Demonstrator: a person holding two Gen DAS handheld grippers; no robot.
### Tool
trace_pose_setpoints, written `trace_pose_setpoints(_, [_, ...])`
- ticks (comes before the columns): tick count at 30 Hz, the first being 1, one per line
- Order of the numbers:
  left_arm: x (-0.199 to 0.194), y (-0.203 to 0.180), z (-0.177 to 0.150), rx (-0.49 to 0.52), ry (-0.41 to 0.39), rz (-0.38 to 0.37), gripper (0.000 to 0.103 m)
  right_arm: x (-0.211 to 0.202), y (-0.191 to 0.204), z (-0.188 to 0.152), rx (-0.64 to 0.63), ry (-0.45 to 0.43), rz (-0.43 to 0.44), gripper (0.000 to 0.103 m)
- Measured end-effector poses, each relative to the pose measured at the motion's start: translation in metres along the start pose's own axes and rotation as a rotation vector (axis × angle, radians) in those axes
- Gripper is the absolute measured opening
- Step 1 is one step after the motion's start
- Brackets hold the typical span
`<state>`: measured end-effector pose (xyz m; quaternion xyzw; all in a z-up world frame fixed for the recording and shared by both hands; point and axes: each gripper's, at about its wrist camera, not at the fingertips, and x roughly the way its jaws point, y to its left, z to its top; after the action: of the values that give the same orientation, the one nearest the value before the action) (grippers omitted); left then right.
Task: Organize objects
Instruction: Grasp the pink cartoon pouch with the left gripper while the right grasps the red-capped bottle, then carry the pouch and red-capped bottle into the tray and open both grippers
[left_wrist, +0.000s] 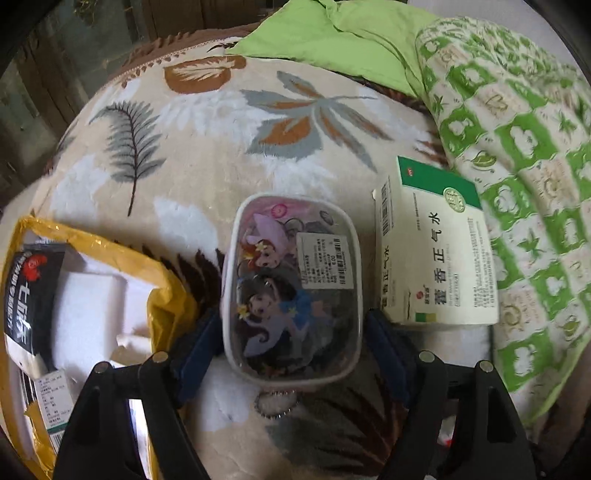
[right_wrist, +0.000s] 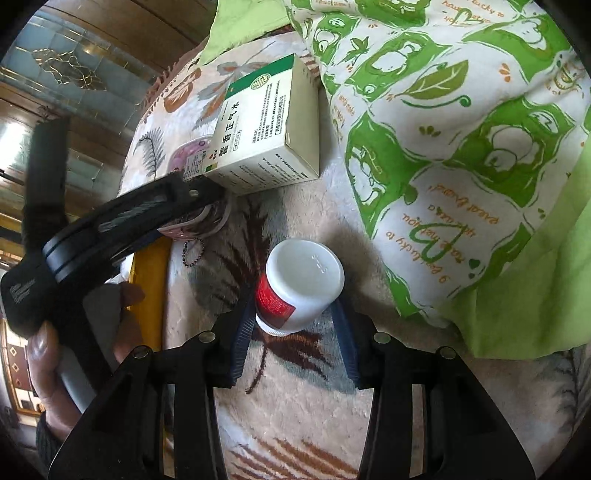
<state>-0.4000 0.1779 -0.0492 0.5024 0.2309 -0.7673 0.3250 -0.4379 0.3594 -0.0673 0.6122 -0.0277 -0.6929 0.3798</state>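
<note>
A clear pouch (left_wrist: 291, 280) with cartoon girls and a white rim lies on the leaf-patterned blanket (left_wrist: 184, 147). My left gripper (left_wrist: 291, 321) stands open around it, a blue pad on each side of its near end. The pouch's ball chain (left_wrist: 275, 404) lies below it. A white and green medicine box (left_wrist: 436, 251) sits just right of the pouch. My right gripper (right_wrist: 295, 302) is shut on a white bottle (right_wrist: 303, 284) with a red label, pads pressed on both its sides. In the right wrist view the left gripper (right_wrist: 147, 210) covers most of the pouch (right_wrist: 192, 155), beside the medicine box (right_wrist: 266, 129).
A yellow bag (left_wrist: 162, 291) holding a white foam tray and a dark packet lies open at the left. A green and white patterned quilt (left_wrist: 517, 184) (right_wrist: 461, 129) is heaped along the right. A hand (right_wrist: 40, 350) holds the left gripper's handle.
</note>
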Motion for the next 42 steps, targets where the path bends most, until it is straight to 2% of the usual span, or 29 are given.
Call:
trace_pose_setpoints(1, [-0.001,0.000,-0.001,-0.003,-0.009,-0.008,0.070,0.000,0.000,0.000,0.000,-0.003,0.005,0.042])
trace_pose_setpoints(6, [-0.018,0.011,-0.021,-0.003,-0.019,-0.073,0.069,-0.003,-0.001,0.005,0.018,-0.016,0.051,0.042])
trace_pose_setpoints(9, [-0.042,0.020,-0.048,-0.010,-0.036,-0.125,0.069,-0.002,-0.003,0.012,0.040,-0.012,0.064,0.042])
trace_pose_setpoints(14, [-0.103,0.044,-0.103,-0.050,-0.125,-0.192,0.069,0.001,-0.001,0.023,0.093,0.003,0.090,0.043])
trace_pose_setpoints(17, [-0.123,0.074,-0.131,-0.107,-0.157,-0.198,0.069,0.005,-0.001,0.026,0.128,0.017,0.086,0.055])
trace_pose_setpoints(18, [-0.128,0.082,-0.139,-0.128,-0.166,-0.192,0.069,0.008,0.003,0.028,0.118,0.014,0.063,0.055])
trace_pose_setpoints(23, [-0.133,0.101,-0.151,-0.185,-0.188,-0.193,0.069,0.014,0.010,0.029,0.121,-0.011,-0.027,0.054])
trace_pose_setpoints(25, [-0.134,0.105,-0.155,-0.189,-0.194,-0.191,0.069,0.013,0.016,0.024,0.086,-0.002,-0.071,0.046])
trace_pose_setpoints(26, [-0.135,0.104,-0.156,-0.187,-0.197,-0.188,0.069,0.015,0.018,0.022,0.067,0.002,-0.089,0.037])
trace_pose_setpoints(30, [-0.138,0.104,-0.162,-0.187,-0.199,-0.196,0.069,0.007,0.019,0.002,0.009,0.017,-0.094,0.033])
trace_pose_setpoints(36, [-0.155,0.122,-0.170,-0.224,-0.235,-0.203,0.069,-0.011,0.039,-0.034,-0.094,0.049,-0.014,0.033])
trace_pose_setpoints(42, [-0.177,0.163,-0.173,-0.272,-0.290,-0.160,0.070,-0.030,0.091,-0.059,-0.229,0.061,0.081,0.033])
